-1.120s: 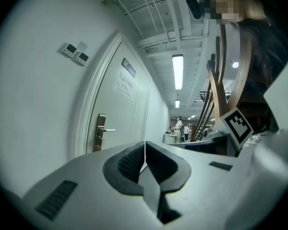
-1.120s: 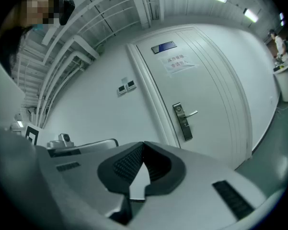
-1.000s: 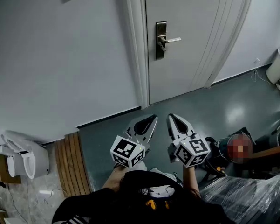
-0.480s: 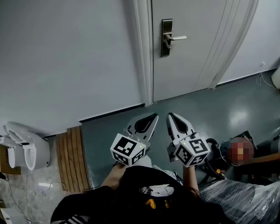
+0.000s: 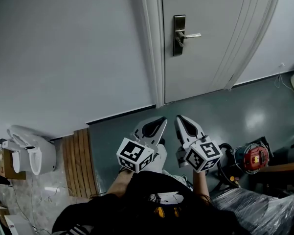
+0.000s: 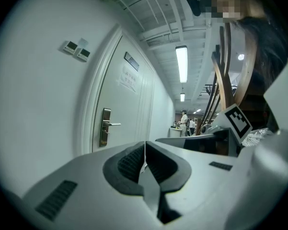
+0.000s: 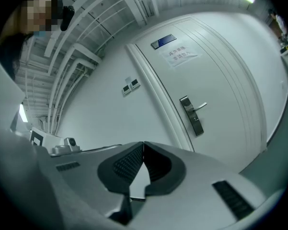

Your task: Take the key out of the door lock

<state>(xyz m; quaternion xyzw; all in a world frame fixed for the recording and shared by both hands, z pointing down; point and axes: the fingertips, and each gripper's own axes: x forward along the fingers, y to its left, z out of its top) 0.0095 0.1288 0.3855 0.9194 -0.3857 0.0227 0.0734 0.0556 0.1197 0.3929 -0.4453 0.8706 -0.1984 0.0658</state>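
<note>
The pale door carries a metal lock plate (image 5: 179, 35) with a lever handle (image 5: 192, 35), far ahead of both grippers. A small dark bit shows under the handle; at this distance I cannot tell whether it is the key. The left gripper (image 5: 162, 120) and right gripper (image 5: 179, 119) are held side by side close to the person's body, pointing at the door, both shut with nothing between their pads. The left gripper view shows the shut left gripper (image 6: 144, 147) with the lock plate (image 6: 105, 127) beyond it. From the shut right gripper (image 7: 143, 150), the lock plate (image 7: 192, 115) is up to the right.
Grey floor lies between me and the door. A white toilet-like unit (image 5: 28, 155) and a slatted wooden board (image 5: 78, 164) are at the left. A red device (image 5: 254, 156) with cables and a plastic-wrapped bundle (image 5: 257, 204) sit at the right. Wall panels (image 6: 76, 50) hang beside the door frame.
The head view has shifted: the door and lock plate now sit farther right and the toilet-like unit lower left. Both grippers stay side by side and shut.
</note>
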